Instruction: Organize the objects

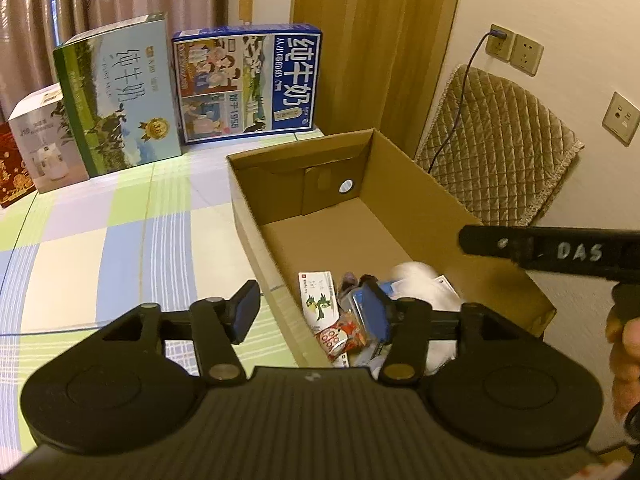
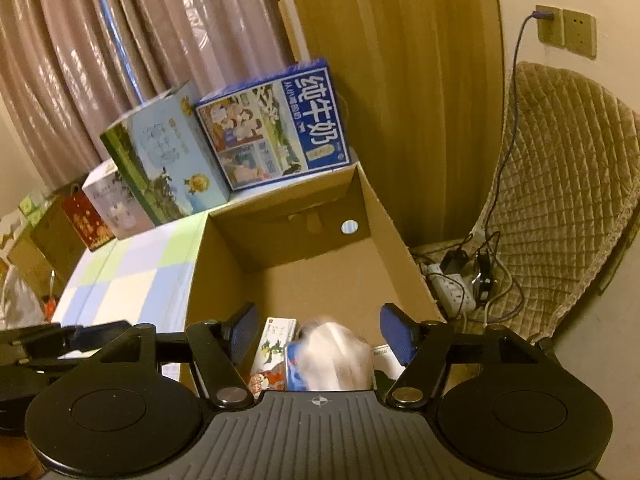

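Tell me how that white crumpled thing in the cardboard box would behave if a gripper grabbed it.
The white crumpled thing looks soft and bunched, like tissue or a bag, so it would probably squash and flop rather than hold shape. It likely weighs little. Resting on packets in the cardboard box, it may drag them along.

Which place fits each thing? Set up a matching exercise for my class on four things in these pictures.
Things:
1. blue milk carton
2. white card with green dragon
3. purple cable
4. quilted cushion

Places:
A. inside the cardboard box
B. plugged into a wall socket
C. standing at the table's far edge, by the curtain
D. leaning against the wall

Pairs: 1-C, 2-A, 3-B, 4-D
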Motion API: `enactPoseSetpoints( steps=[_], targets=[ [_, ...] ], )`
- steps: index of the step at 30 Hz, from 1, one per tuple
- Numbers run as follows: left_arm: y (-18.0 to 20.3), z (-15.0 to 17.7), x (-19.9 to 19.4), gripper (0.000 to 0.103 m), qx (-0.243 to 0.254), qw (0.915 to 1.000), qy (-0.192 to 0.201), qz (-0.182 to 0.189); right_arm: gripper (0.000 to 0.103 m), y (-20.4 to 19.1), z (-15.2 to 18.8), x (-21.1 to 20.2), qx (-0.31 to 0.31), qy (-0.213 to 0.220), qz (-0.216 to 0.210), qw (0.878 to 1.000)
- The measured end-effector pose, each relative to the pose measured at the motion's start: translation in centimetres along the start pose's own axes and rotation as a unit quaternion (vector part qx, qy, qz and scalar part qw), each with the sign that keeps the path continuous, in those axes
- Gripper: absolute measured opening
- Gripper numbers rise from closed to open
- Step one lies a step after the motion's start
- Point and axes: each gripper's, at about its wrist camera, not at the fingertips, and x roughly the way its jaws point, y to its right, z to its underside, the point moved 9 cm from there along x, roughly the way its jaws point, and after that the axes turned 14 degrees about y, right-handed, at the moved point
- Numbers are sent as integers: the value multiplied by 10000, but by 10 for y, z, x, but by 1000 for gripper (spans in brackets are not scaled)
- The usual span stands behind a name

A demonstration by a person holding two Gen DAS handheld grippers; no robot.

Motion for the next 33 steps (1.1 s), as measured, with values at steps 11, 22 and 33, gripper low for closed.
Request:
enactPoseSetpoints(
  steps=[11,22,33],
  targets=[
    [-2,10,-45,90,-332,9992,193,-143,73,6,13,-52,-206,107,120,9997],
    [6,29,-105,102,-323,9979,360,-436,90,2,42,-117,-481,35,144,9987],
    [12,51,-151,102,-569,9969,263,-474,96,-8,63,-164,-557,-7,133,9984]
  ],
)
